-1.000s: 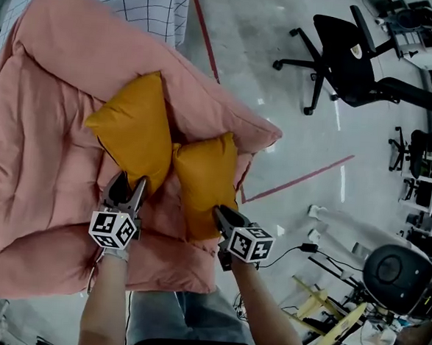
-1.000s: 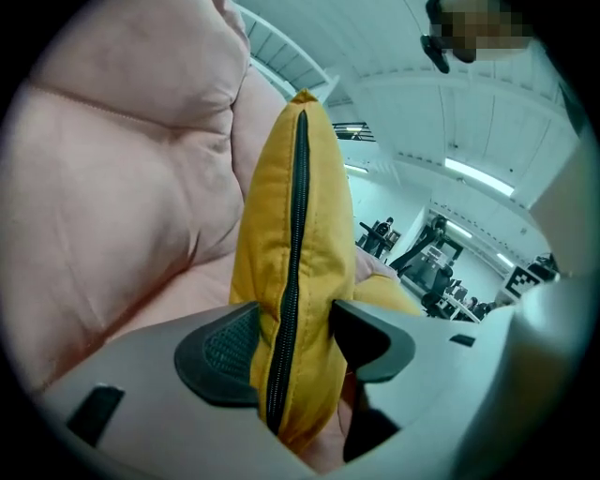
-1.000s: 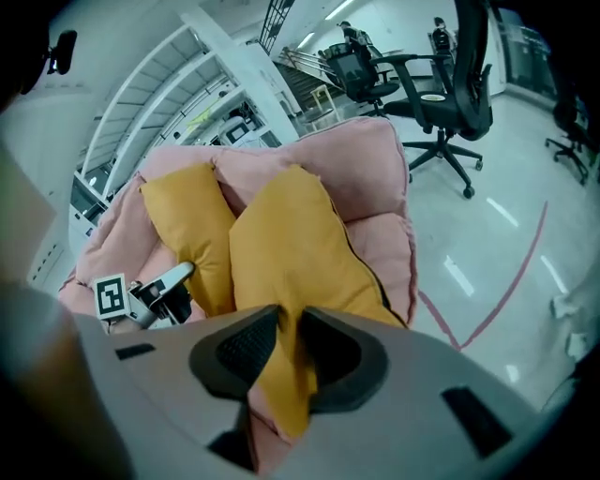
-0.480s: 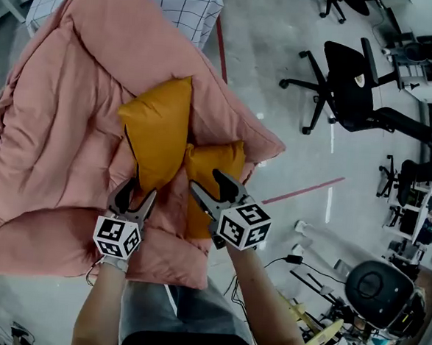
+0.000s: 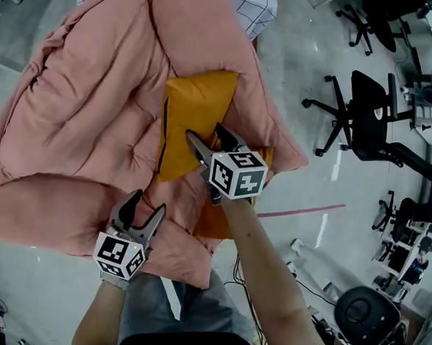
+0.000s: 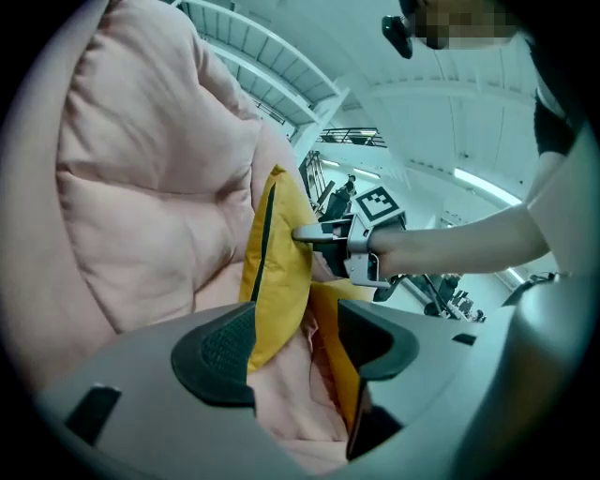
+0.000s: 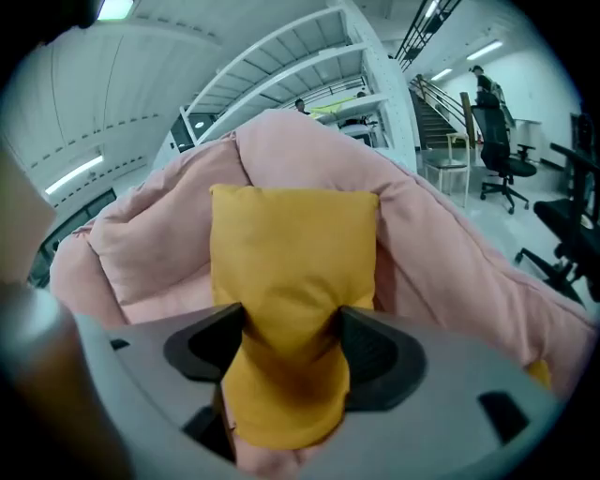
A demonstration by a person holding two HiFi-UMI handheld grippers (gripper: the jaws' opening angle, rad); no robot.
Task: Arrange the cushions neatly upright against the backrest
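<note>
A pink beanbag sofa (image 5: 79, 122) holds two yellow cushions. The larger cushion (image 5: 194, 118) leans upright against the backrest, zip side to the left. The smaller cushion (image 5: 216, 221) lies lower right, mostly hidden under my right arm. My right gripper (image 5: 204, 132) has just been opening its jaws, and they now straddle the larger cushion's (image 7: 291, 253) lower end, which fills the gap and touches both pads. My left gripper (image 5: 146, 206) is open and empty, held back from the sofa's front edge. In the left gripper view, both cushions (image 6: 277, 272) stand beyond its open jaws.
Black office chairs (image 5: 369, 90) stand on the grey floor to the right, past a red tape line (image 5: 294, 210). A grid-patterned white box (image 5: 250, 1) sits behind the sofa. Cables and equipment (image 5: 361, 311) crowd the lower right.
My right gripper let go of the smaller cushion, opened wide and moved up-left onto the larger cushion. My left gripper drew back from the larger cushion toward the sofa's front edge.
</note>
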